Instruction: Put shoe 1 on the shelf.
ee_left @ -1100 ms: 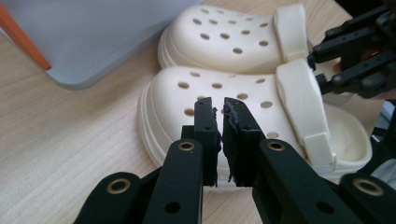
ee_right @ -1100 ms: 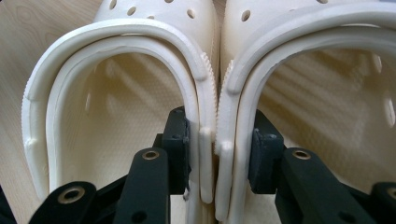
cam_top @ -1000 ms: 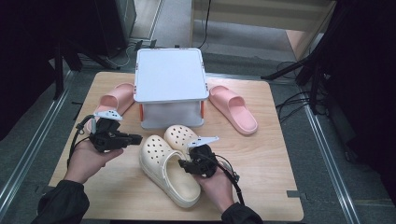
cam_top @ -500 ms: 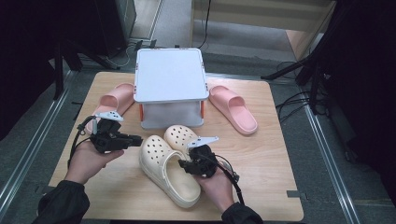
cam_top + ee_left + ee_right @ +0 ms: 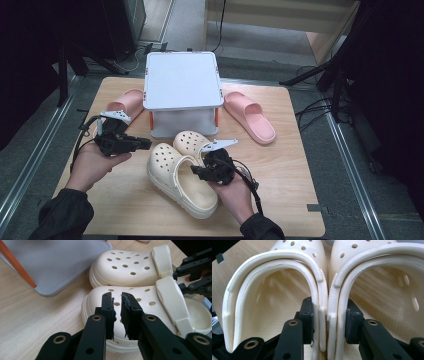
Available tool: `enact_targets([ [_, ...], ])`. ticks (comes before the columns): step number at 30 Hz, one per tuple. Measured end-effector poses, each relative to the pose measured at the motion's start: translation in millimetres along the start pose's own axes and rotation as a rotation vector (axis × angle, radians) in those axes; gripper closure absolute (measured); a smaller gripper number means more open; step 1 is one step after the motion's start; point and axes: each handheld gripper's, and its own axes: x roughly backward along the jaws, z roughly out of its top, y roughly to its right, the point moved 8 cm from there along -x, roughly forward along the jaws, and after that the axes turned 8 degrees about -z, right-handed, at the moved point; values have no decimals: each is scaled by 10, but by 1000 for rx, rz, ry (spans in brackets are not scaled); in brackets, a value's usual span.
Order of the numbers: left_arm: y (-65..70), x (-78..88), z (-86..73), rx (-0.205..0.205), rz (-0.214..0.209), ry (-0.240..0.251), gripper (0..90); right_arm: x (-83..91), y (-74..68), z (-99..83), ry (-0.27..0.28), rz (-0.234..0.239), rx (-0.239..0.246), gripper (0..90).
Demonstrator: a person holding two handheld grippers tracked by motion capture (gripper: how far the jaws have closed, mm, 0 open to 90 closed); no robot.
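On the tabletop (image 5: 280, 120): pale wood-grain board, flat and rectangular, carrying everything in play.
Storage box (image 5: 182, 80): grey plastic with a smooth flat lid and orange catches, at the back centre; lid on, nothing yet put in or on it.
Pink slides (image 5: 250, 116): two soft moulded slippers, one at each side of the box, well apart and apparently not yet paired.
Cream clogs (image 5: 180, 175): rounded foam shoes with round vent holes, pivoting heel straps and a pebbled footbed, lying side by side and touching in front of the box, toes towards it.
Progress: the clogs seem already gathered as a pair; moving them on, and dealing with the slides, is judged still ahead.
Right gripper (image 5: 202, 172): black jaws, one inside each clog, pinching the two touching inner heel walls together, so it holds both shoes at once.
Left gripper (image 5: 145, 143): jaws nearly together with a slim gap and nothing between them, having just parted slightly, beside the nearer clog's toe.
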Motion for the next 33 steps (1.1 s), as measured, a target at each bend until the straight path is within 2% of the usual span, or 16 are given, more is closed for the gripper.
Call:
enact_targets([
  [6,-11,22,183,-15,-7,-10,820,34,113,140,14,-4,-5,669],
  [8,-8,41,250,-12,-22,-9,822,33,158,185,15,-10,-15,669],
  [12,-35,114,401,-20,-11,-1,830,3,239,279,15,-27,-28,668],
  [14,-45,163,488,-20,-12,22,837,-22,269,335,18,-36,-27,668],
  [21,-171,245,707,-14,43,39,834,-109,328,538,39,-67,-46,668],
  [26,-310,207,803,-7,65,40,830,-198,372,640,32,-96,-67,668],
  [29,-370,181,839,1,62,38,832,-258,406,691,31,-113,-72,668],
  [33,-442,144,874,-1,83,18,852,-370,461,756,28,-135,-91,668],
])
